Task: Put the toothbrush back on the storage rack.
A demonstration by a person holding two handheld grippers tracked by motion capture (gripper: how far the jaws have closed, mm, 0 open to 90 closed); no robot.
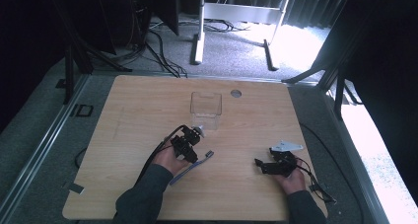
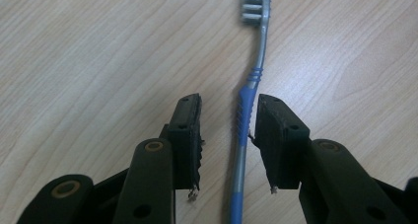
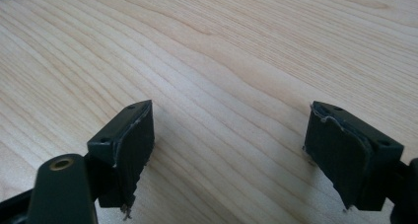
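Left gripper fingers spread astride the toothbrush handle lying flat mid-surface, likely lined up to pinch; right gripper fingers spread, empty, parked near the right edge.

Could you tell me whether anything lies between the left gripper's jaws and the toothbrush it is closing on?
Nothing visible does. In the left gripper view the left gripper straddles the blue toothbrush handle, which lies flat on the wooden table. One jaw sits close against the handle; only bare wood shows between the handle and the other jaw.
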